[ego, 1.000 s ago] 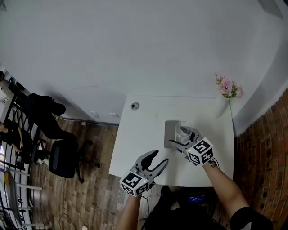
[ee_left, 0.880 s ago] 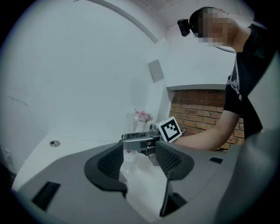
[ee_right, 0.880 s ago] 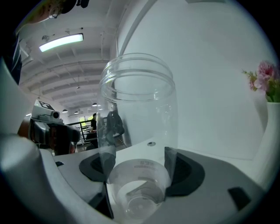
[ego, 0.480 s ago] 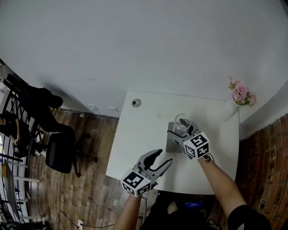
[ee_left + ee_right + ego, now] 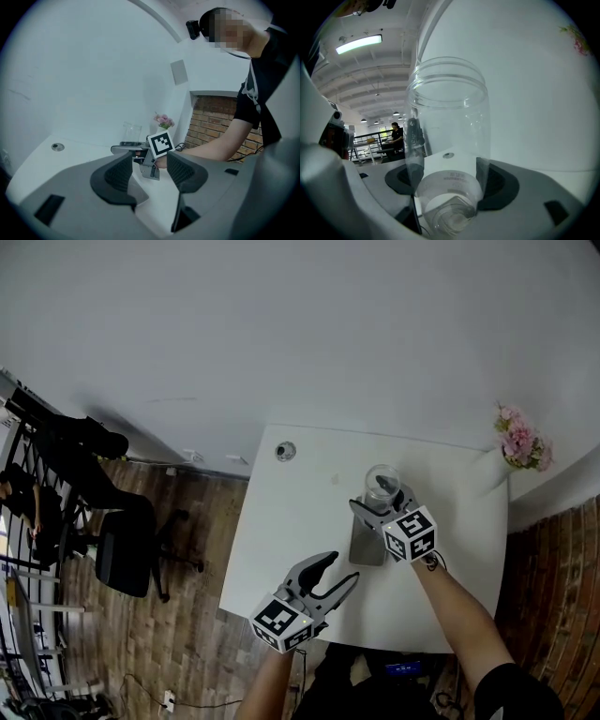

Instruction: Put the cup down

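Observation:
A clear plastic cup (image 5: 382, 481) is held over the white table (image 5: 291, 531), just beyond the far edge of a grey flat pad (image 5: 367, 542). My right gripper (image 5: 380, 498) is shut on the cup near its base. In the right gripper view the cup (image 5: 447, 140) fills the gap between both pads, its mouth pointing away. The left gripper view shows the cup (image 5: 131, 132) upright above the right gripper's marker cube (image 5: 160, 144). My left gripper (image 5: 330, 577) hovers open at the table's near edge, with nothing between its jaws (image 5: 149, 171).
A small round metal fitting (image 5: 285, 451) sits in the table's far left corner. Pink flowers (image 5: 523, 440) stand at the far right corner by the wall. A brick wall lies to the right. Left of the table are wooden floor and a black office chair (image 5: 127, 554).
My right gripper has carried the cup from above the grey pad to just past its far edge, toward the wall. The left gripper has stayed in place, open.

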